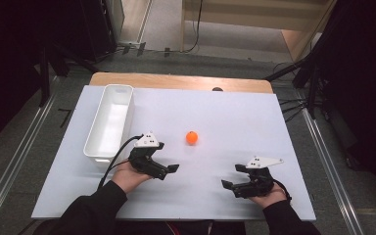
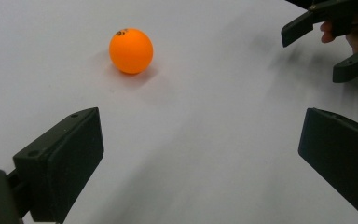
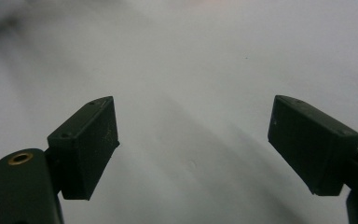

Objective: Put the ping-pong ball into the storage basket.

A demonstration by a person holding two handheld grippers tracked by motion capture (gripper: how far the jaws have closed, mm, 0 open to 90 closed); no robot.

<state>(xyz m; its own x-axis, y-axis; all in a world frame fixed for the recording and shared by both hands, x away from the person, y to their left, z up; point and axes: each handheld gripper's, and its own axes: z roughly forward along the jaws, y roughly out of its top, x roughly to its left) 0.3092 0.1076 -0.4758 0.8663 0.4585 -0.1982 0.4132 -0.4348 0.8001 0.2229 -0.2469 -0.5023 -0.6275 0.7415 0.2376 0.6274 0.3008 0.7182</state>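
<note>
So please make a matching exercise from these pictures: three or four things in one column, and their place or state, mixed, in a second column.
Things:
1. orange ball
2. white bin
3. left hand-held gripper
4. right hand-held gripper

Place or state:
A. long, at the table's left side
B. open, ball ahead of its jaws
C. loose on the table's middle
D. open, over bare table at right

Pairs: 1-C, 2-A, 3-B, 4-D

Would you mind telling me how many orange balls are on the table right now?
1. The orange ball lies on the white table, right of the white bin, ahead of the left gripper. The bin's interior looks empty.
</note>
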